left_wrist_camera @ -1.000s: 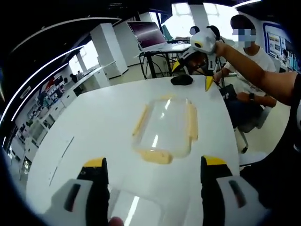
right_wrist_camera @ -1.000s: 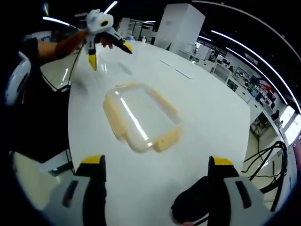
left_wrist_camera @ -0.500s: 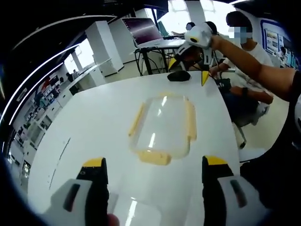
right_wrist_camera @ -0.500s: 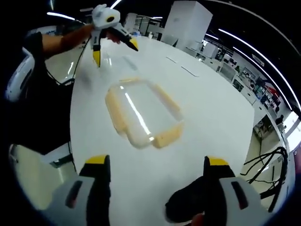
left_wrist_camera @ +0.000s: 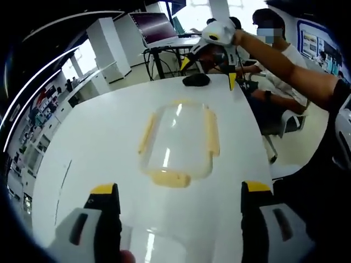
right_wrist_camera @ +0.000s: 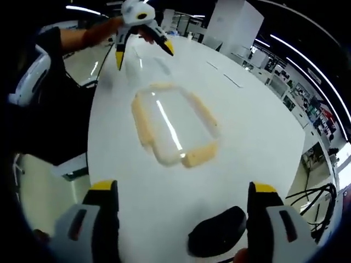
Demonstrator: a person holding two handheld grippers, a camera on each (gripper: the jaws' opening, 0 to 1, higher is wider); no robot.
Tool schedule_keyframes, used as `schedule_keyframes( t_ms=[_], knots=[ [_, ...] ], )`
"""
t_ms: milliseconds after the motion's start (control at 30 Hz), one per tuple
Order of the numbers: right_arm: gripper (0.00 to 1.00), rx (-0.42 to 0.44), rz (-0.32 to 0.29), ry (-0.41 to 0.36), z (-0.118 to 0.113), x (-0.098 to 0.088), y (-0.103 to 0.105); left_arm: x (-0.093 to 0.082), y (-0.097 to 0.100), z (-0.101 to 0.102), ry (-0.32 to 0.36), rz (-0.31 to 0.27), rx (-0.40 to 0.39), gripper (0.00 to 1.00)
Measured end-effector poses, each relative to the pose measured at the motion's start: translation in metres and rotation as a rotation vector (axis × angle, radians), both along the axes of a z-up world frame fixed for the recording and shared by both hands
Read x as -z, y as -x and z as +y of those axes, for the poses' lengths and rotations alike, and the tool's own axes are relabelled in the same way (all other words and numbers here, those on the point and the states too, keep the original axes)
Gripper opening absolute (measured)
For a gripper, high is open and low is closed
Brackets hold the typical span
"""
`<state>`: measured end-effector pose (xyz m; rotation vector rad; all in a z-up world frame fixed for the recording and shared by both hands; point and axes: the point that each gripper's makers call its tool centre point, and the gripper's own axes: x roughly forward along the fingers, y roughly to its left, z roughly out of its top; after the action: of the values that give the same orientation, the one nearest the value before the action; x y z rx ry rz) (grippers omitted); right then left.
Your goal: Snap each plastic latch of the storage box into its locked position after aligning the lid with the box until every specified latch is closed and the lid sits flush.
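A clear storage box point(left_wrist_camera: 176, 143) with yellow latches along its sides and near end rests on the white table point(left_wrist_camera: 98, 142). My left gripper point(left_wrist_camera: 180, 189) hovers open short of the box's near latch point(left_wrist_camera: 170, 178), with nothing between its jaws. From the opposite end, the same box point(right_wrist_camera: 173, 123) lies ahead of my right gripper point(right_wrist_camera: 182, 190), also open and holding nothing. The right gripper point(left_wrist_camera: 209, 71) hangs over the table's far edge in the left gripper view, held by a person's hand. The left gripper point(right_wrist_camera: 143, 53) hangs over the far end in the right gripper view.
A flat clear plastic piece point(left_wrist_camera: 151, 244) lies on the table under my left jaws. A black mouse-like object point(right_wrist_camera: 216, 238) sits between my right jaws and shows as the same black object point(left_wrist_camera: 196, 80) by the far edge. People sit beyond the table edge point(left_wrist_camera: 263, 159); a laptop point(left_wrist_camera: 153, 27) stands behind.
Both views have shifted slightly with the hands. The box has stayed put on the table and both grippers remain open above it.
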<state>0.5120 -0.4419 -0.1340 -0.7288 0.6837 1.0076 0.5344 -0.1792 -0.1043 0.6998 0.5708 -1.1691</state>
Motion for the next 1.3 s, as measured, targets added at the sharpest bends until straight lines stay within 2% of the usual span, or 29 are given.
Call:
schedule_keyframes(
  t_ms=[333,467,533,800,1067,1300],
  knots=[
    [0.97,-0.003,0.012,0.017,-0.007,-0.008,-0.008,0.001,-0.001,0.0,-0.024,0.01,-0.004,0.93],
    [0.96,-0.012,0.029,0.027,-0.012,-0.007,-0.009,0.0,0.0,0.0,-0.041,0.011,0.011,0.89],
    [0.95,-0.022,0.033,0.022,-0.013,-0.007,-0.01,0.001,-0.001,-0.002,-0.046,0.004,0.019,0.92],
    [0.93,-0.045,0.051,0.048,-0.017,-0.005,-0.01,0.006,-0.002,-0.006,-0.093,0.025,0.048,0.84],
    [0.9,-0.058,0.055,0.078,-0.016,-0.011,-0.017,0.006,-0.012,-0.01,-0.093,0.027,0.046,0.86],
    [0.88,-0.074,0.065,0.107,-0.015,-0.014,-0.02,0.006,-0.023,-0.004,-0.145,0.01,0.068,0.84]
  ],
)
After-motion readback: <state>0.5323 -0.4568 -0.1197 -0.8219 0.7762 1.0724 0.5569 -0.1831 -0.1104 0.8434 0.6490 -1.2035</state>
